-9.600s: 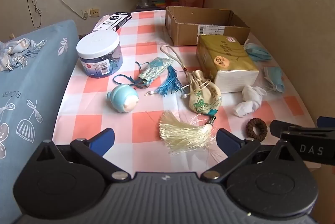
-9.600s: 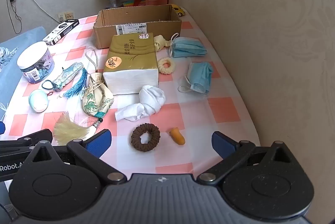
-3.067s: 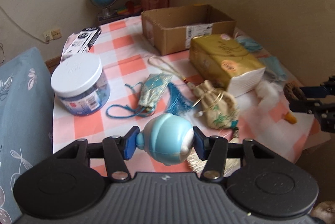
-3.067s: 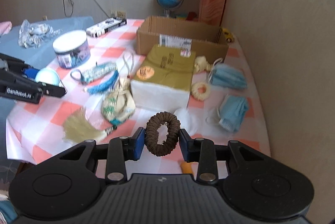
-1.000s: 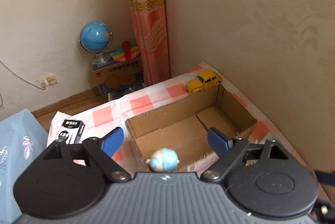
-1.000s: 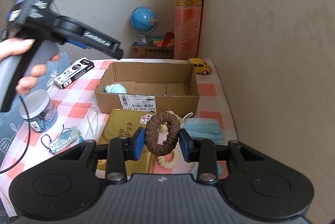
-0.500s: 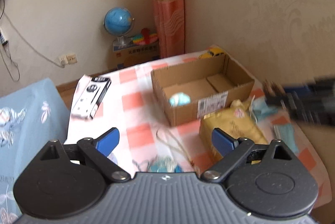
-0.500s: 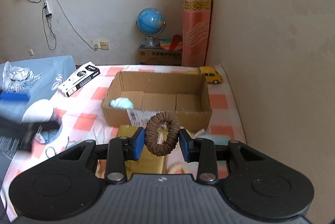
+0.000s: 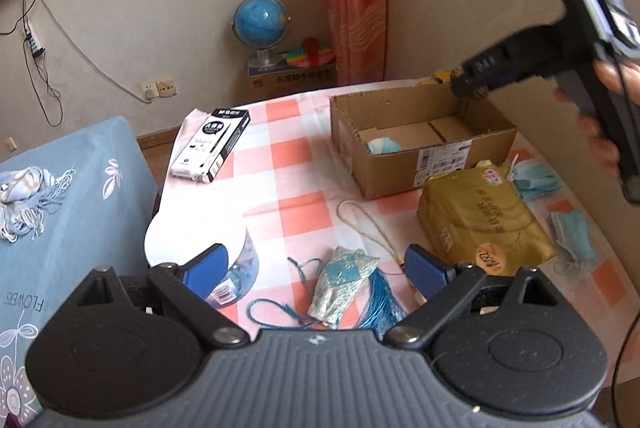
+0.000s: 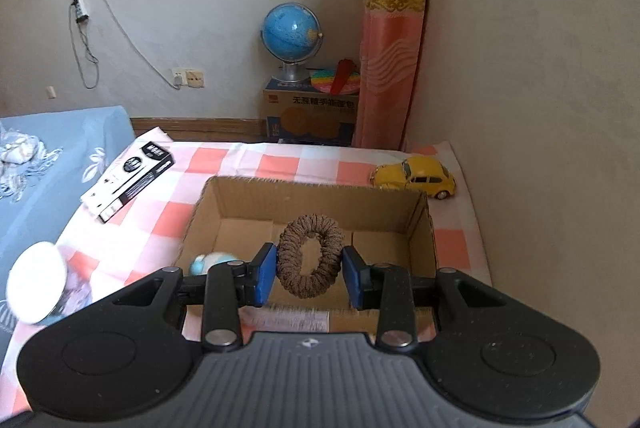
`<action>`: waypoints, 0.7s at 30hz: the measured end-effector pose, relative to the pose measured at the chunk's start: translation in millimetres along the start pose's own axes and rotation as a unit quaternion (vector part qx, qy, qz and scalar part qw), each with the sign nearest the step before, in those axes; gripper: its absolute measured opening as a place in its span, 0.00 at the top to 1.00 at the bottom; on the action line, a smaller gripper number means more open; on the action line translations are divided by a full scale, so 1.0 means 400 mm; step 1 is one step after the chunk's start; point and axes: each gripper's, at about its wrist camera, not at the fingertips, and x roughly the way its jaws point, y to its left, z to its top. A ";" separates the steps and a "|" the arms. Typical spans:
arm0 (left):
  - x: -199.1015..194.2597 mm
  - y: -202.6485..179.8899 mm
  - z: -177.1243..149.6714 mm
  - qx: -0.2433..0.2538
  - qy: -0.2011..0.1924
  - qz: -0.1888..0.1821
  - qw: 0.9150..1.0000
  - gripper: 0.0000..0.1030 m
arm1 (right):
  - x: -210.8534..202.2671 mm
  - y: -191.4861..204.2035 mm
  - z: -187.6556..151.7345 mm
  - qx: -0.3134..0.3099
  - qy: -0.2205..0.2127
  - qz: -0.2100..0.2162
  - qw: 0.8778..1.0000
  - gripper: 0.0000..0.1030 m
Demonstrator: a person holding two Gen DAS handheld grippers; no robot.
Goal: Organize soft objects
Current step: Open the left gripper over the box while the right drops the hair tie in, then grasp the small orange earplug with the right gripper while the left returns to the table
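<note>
My right gripper (image 10: 308,276) pinches the brown scrunchie (image 10: 310,260) over the box (image 10: 423,228); its jaws have just eased a little wider, the ring between them. My left gripper (image 9: 316,268) is spread and empty above the blue pouch (image 9: 344,284). The blue ball (image 9: 383,146) is already in the box. Left, I judge: pouch, masks (image 9: 534,179) and whatever soft lies out of view.

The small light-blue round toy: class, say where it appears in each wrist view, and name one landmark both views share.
Left wrist: light-blue toy right of centre, inside the cardboard box's left end.
Right wrist: toy blurred, lower left of centre, same box corner.
Shared landmark: blue globe.
</note>
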 end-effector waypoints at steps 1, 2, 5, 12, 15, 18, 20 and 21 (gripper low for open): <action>0.003 0.004 -0.001 -0.002 0.001 0.000 1.000 0.08 | 0.013 -0.001 0.009 0.000 0.000 -0.002 1.000 0.51; 0.006 0.007 -0.004 -0.005 0.003 0.000 1.000 0.08 | 0.026 -0.001 0.015 0.001 0.000 -0.002 1.000 0.45; 0.016 0.016 -0.008 -0.009 0.008 0.001 1.000 0.08 | 0.046 -0.005 0.026 0.003 -0.003 -0.009 1.000 0.14; 0.028 0.026 -0.015 -0.012 0.013 -0.005 1.000 0.08 | 0.008 -0.014 0.004 0.017 -0.015 -0.009 1.000 0.00; 0.028 0.027 -0.014 -0.011 0.011 -0.012 1.000 0.08 | -0.024 -0.012 -0.019 0.018 -0.013 -0.013 1.000 0.00; 0.022 0.026 -0.016 -0.009 0.008 -0.016 1.000 0.08 | -0.064 -0.003 -0.048 0.015 -0.014 -0.019 1.000 0.00; 0.015 0.023 -0.018 -0.005 0.006 -0.019 1.000 0.08 | -0.095 0.001 -0.070 0.013 -0.017 -0.022 1.000 0.00; 0.011 0.021 -0.019 -0.003 0.006 -0.019 1.000 0.08 | -0.110 0.002 -0.082 0.015 -0.020 -0.025 0.999 0.00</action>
